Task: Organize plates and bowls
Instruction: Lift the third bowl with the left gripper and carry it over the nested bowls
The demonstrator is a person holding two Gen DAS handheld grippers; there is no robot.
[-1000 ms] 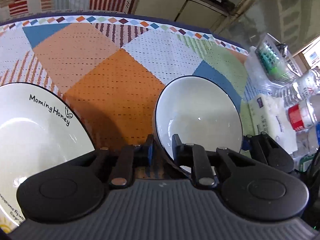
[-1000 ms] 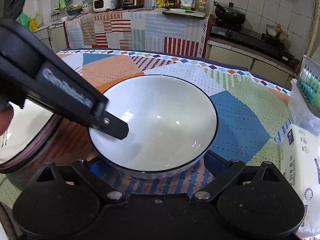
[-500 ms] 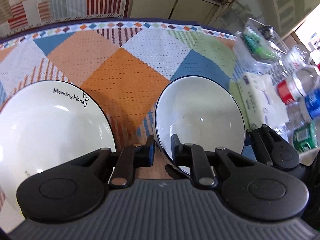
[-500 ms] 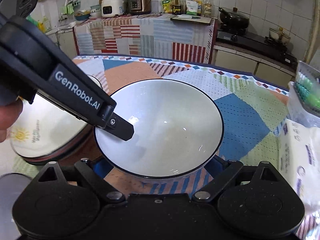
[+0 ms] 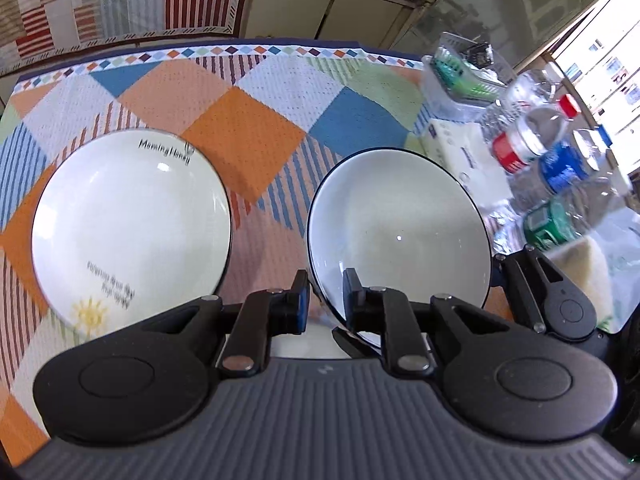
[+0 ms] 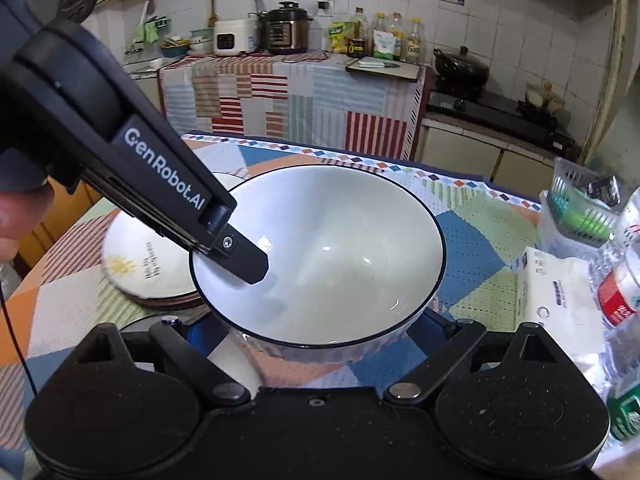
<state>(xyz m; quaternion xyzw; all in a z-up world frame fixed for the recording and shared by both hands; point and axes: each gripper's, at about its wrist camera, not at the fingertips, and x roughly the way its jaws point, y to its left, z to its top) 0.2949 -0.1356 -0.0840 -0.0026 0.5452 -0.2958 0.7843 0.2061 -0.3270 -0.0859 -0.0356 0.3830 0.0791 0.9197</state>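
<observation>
One white bowl (image 6: pixel 320 256) with a thin dark rim is in view, held by both claws above the patchwork-covered tabletop (image 5: pixel 240 136). The left claw (image 5: pixel 325 300) is clamped on the bowl's rim: in its own view the rim passes between the two blue-padded fingers at 6 o'clock of the bowl, one finger outside the wall, one inside. In the right wrist view that same claw comes in from 10 o'clock, and its inner finger lies against the bowl's inside wall at about 8 o'clock.

The right claw (image 6: pixel 320 332) grips the bowl from below its near side; its two fingers sit against the outer wall at roughly 7 and 5 o'clock of the bowl, spread wide by the bowl between them.

One white plate (image 5: pixel 132 232), printed with lettering and a small yellow sun, lies on the tabletop at 9 o'clock of the bowl, apart from it in the left wrist view. In the right wrist view it appears to rest on at least one darker plate beneath; the count there cannot be told.

At 3 o'clock, along the tabletop's edge, stand three plastic bottles (image 5: pixel 556 160) with red, blue and green labels, one white tissue pack (image 6: pixel 560 292) and one clear container (image 5: pixel 460 80) with green contents.
</observation>
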